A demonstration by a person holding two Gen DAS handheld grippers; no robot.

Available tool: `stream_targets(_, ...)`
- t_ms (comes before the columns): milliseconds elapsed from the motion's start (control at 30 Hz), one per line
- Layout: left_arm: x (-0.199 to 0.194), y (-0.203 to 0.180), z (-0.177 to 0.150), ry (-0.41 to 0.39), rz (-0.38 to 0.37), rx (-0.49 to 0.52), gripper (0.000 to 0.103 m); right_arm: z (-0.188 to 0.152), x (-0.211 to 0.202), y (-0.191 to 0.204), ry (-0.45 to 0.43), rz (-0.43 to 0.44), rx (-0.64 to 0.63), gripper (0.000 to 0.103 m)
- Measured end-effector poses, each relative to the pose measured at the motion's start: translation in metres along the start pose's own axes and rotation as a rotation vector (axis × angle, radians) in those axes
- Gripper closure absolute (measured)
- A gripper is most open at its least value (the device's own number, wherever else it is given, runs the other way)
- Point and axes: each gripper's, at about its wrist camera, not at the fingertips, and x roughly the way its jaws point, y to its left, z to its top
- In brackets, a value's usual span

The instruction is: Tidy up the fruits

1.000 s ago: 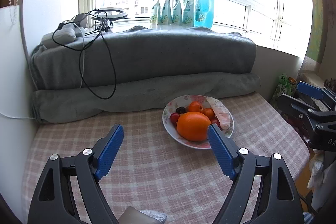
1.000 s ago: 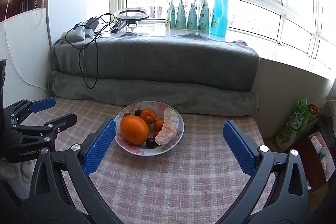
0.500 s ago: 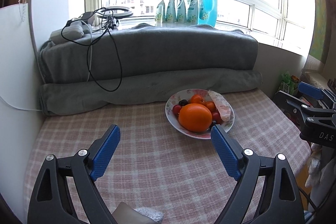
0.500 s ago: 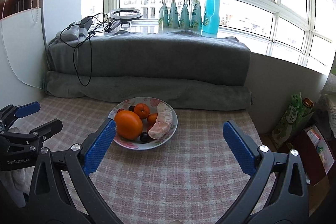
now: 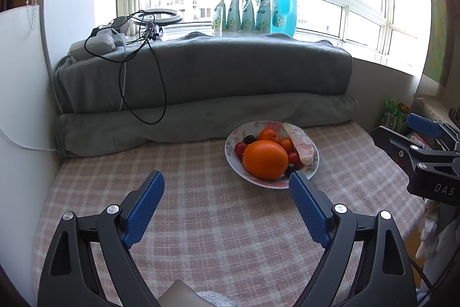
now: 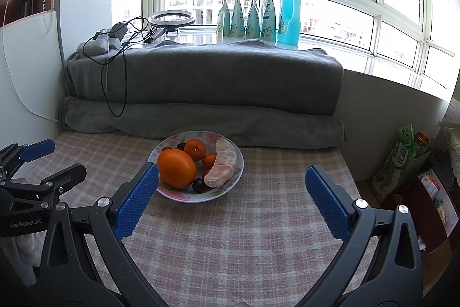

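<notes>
From the left wrist, the left gripper (image 5: 225, 183), its jaws just widened and spread over bare checked cloth (image 5: 201, 220), has the fruit plate (image 5: 312, 169) just ahead-right. From the right wrist, the right gripper (image 6: 231, 177) gapes empty; the plate (image 6: 184, 196) sits ahead-left, big orange (image 6: 176, 168) nearest.

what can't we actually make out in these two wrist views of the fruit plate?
- Small dark fruits and red ones: too small to identify; the large orange covers part of them in both views.
- Plate near rim: left view, cut by a left gripper finger.
- Pouch labels on the sill: too small, backlit.
- Pale object, left view: cut off by bottom edge.
</notes>
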Motion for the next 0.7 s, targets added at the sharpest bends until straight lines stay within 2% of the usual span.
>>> stream_targets(700,-0.0019,0.0010,-0.0008,-0.003,-0.006,-0.008,0.014,-0.0029,-0.0006,0.0020,0.003,0.003,0.005,0.000)
